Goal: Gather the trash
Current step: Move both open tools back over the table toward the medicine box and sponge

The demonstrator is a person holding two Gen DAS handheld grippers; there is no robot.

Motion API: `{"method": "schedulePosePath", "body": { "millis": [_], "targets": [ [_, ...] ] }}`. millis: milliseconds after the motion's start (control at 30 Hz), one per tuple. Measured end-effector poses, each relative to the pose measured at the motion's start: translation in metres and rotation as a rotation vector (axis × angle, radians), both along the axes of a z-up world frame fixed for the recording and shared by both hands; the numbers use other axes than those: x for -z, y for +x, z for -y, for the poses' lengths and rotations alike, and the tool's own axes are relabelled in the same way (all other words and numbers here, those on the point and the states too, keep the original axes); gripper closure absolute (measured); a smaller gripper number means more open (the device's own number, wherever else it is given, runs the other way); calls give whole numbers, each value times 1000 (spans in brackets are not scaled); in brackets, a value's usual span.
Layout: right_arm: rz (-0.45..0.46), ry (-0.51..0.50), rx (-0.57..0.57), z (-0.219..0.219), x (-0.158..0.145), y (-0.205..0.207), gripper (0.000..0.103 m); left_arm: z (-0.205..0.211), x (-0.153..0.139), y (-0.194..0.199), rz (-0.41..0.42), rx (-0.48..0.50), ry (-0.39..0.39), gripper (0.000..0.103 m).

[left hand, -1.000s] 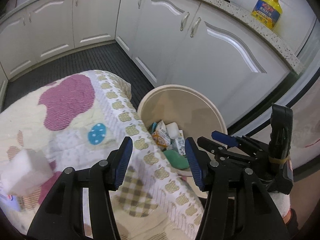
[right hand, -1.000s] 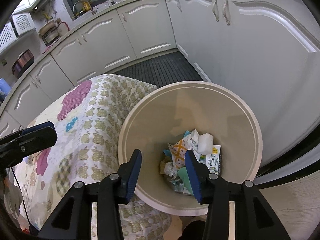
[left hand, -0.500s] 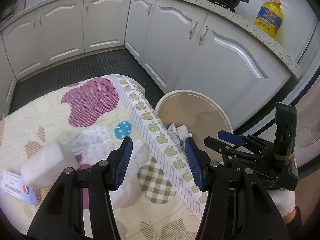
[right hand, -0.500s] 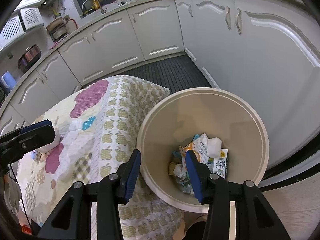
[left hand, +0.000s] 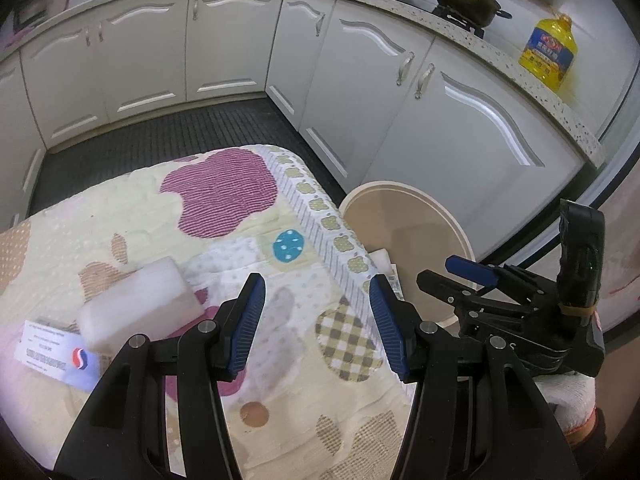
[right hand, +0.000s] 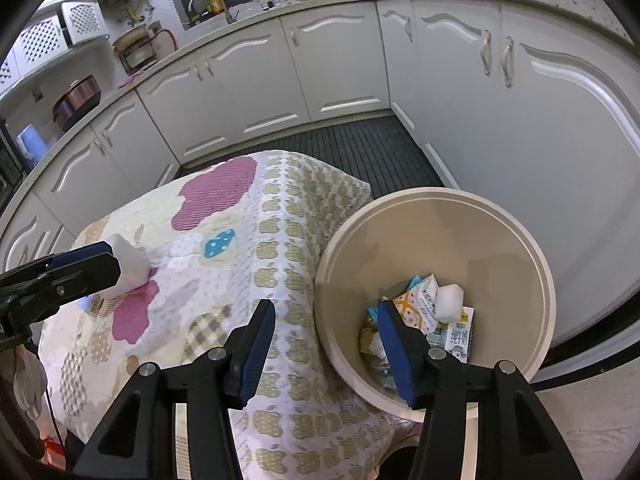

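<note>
While both sets of fingers stood parted and empty, right gripper [right hand: 326, 346] having just widened beside the bin [right hand: 520, 240], the foam block [left hand: 138, 300] lay left of left gripper [left hand: 316, 320]; squashy foam might slip off desk.

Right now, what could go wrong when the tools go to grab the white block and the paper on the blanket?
1. The white foam block lies partly over the flat packet, so a pinch might catch only one, or push the block away.
2. The quilt is soft; a tool could snag it.
3. The bin stands close against the quilt's edge, so a tug could bump it.
</note>
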State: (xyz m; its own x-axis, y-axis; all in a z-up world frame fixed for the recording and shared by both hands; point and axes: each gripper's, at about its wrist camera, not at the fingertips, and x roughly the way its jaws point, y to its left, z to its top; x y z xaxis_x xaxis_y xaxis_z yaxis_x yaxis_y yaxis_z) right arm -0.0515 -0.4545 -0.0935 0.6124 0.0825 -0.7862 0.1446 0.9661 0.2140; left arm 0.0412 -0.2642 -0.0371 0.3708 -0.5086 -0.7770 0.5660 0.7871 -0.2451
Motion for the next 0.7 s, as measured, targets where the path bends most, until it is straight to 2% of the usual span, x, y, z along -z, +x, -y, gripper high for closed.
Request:
{"method": "schedulePosePath", "body": {
  "millis": [233,700],
  "targets": [
    [15,-4,-44,-21,-8,6,47,-26,-5,-2,4,-23,-2,50],
    [33,3,-134,-64,-16,21,46,-78,-7,-1,1,-96,0,50]
  ]
}}
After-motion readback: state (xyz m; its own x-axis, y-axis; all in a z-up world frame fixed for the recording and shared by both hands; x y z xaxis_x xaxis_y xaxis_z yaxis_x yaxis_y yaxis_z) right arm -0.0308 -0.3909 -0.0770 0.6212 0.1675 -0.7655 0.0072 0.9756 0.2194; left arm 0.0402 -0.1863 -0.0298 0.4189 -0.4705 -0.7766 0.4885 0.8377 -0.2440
